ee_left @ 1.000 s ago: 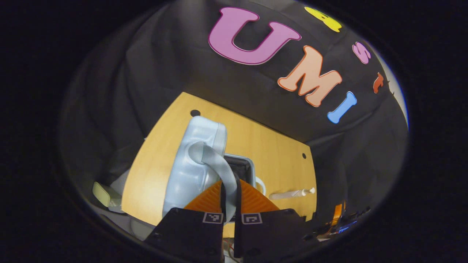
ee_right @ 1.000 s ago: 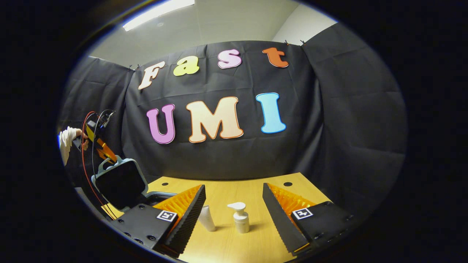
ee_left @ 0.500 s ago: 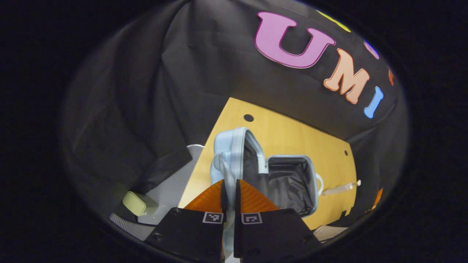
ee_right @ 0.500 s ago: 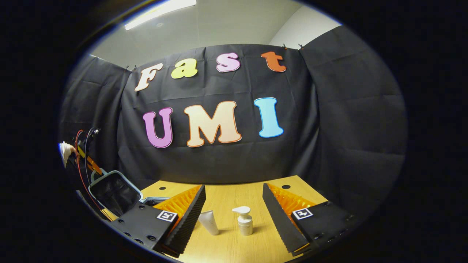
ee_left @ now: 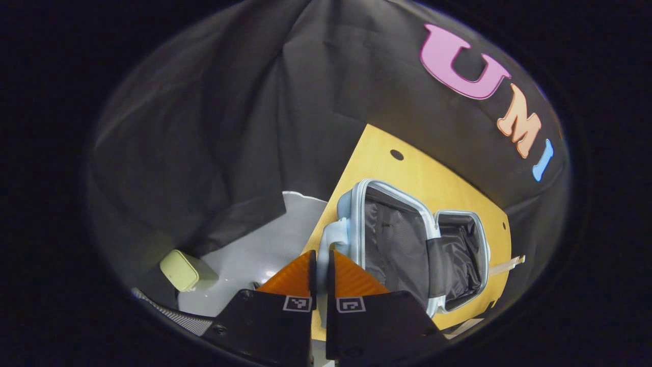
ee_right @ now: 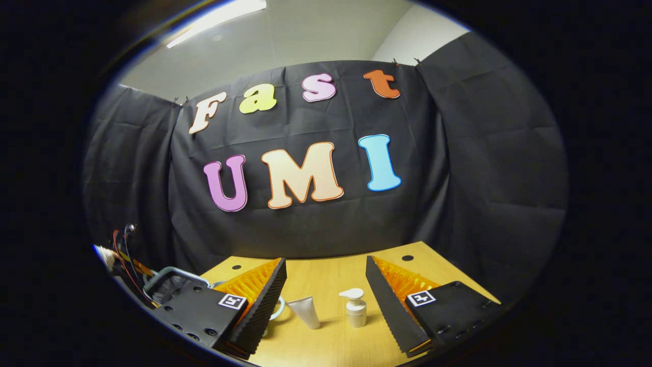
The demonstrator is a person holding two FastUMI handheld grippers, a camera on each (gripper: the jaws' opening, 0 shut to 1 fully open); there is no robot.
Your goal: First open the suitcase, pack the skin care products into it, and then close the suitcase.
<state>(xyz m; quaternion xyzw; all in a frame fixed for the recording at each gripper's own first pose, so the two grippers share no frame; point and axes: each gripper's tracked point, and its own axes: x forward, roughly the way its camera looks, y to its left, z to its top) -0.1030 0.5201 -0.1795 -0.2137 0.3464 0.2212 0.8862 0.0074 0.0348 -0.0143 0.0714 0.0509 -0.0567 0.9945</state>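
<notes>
In the left gripper view the light blue suitcase [ee_left: 402, 239] lies open on the wooden table [ee_left: 407, 168], with its dark lining showing in both halves. My left gripper [ee_left: 319, 267] is shut on the pale blue handle [ee_left: 331, 237] of the lid, which leans out over the table's edge. In the right gripper view my right gripper [ee_right: 326, 298] stands open and low over the table. Between its fingers and a little beyond them are a white tube [ee_right: 305, 312] and a white pump bottle [ee_right: 355, 308], both apart from it. The suitcase lid [ee_right: 170, 285] shows at the far left.
A pale green box [ee_left: 178, 269] sits on a grey surface [ee_left: 254, 255] below the table's left edge. The black cloth wall encloses the table at the back and sides. A hand with red and black cables [ee_right: 119, 252] holds the other gripper beyond the lid.
My left gripper has swung the lid outward and down by its handle, so the suitcase now lies wide open. The right gripper has hardly moved.
</notes>
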